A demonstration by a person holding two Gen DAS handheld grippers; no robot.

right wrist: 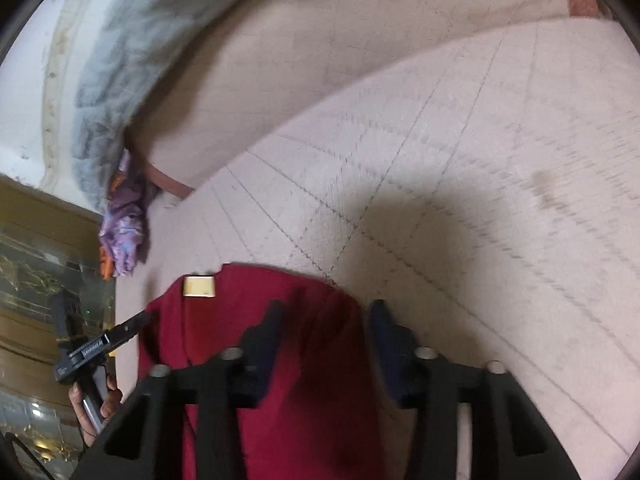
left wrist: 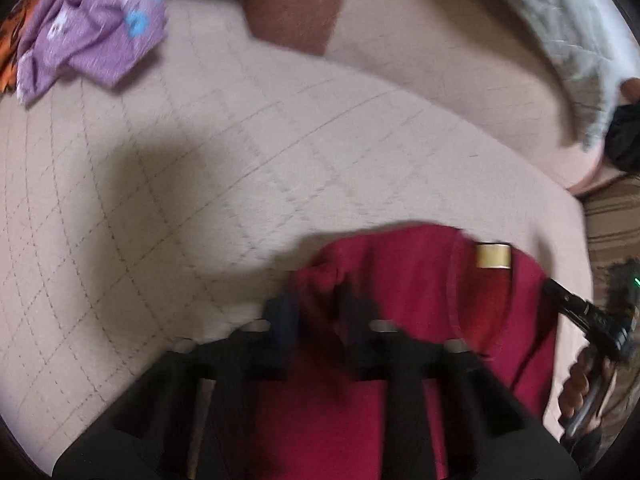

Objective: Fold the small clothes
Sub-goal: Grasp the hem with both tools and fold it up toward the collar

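Red garment (left wrist: pixel 404 280) spread at near edge of quilted beige bedcover (left wrist: pixel 160 200), wide bare quilt beyond. Purple clothes (left wrist: pixel 92 32) heaped at far corner. Left view: left gripper (left wrist: pixel 320 304) clenched on bunched red shoulder fabric. Right view: right gripper (right wrist: pixel 326 316) part open, astride garment's other edge, grip unclear; patterned floor (right wrist: pixel 44 264) beside bed.

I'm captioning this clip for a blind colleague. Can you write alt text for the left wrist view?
The left gripper pinches a bunched corner of a dark red shirt lying on a beige quilted bed cover, the shirt's collar tag facing up. At the right edge the right gripper reaches the shirt's other side; a purple patterned garment lies crumpled at the top left.
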